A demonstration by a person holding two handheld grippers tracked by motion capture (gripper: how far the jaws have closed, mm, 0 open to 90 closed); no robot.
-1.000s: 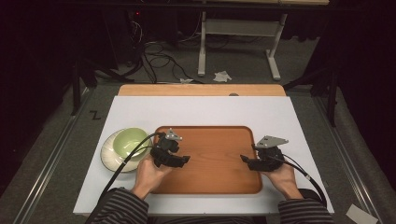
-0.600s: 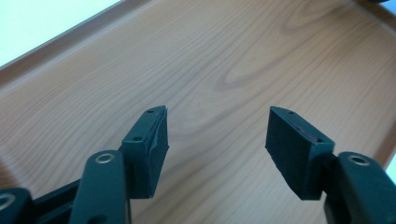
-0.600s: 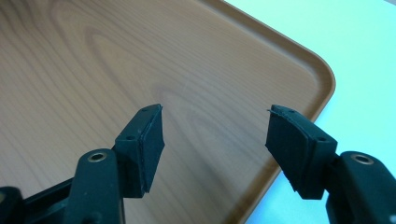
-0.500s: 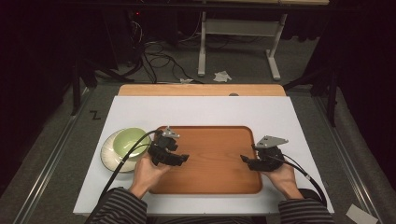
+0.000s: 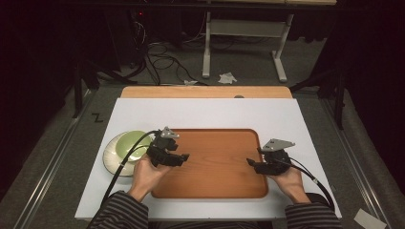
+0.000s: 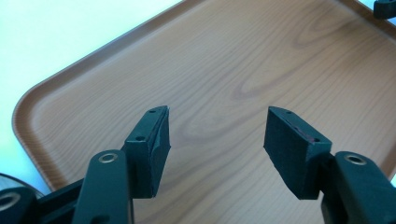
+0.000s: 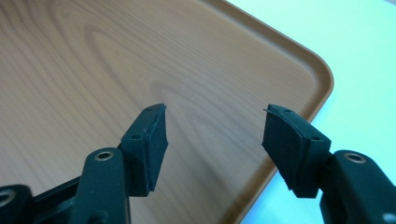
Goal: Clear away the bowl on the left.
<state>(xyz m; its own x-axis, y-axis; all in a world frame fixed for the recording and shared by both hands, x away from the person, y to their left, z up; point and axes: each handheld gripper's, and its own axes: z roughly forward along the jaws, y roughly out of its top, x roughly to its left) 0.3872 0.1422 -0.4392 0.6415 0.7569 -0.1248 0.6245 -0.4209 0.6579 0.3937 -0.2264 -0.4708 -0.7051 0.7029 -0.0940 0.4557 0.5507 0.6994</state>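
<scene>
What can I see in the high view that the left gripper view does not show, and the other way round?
High view alone: the green bowl on a white plate left of the tray, both hands, the right gripper, the floor cables. Left gripper view alone: the wood grain up close and the left gripper with its jaws apart and nothing between them. Both: the wooden tray on the white table.

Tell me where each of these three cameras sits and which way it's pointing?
High view: fixed above the person's side, looking forward and down at the white table, wooden tray and green bowl; forearms, left gripper and right gripper show.
Left gripper view: rides the left gripper, looking along its open jaws at the tray.
Right gripper view: rides the right gripper, open jaws over the tray's corner.
Shared: all three show the tray.
</scene>
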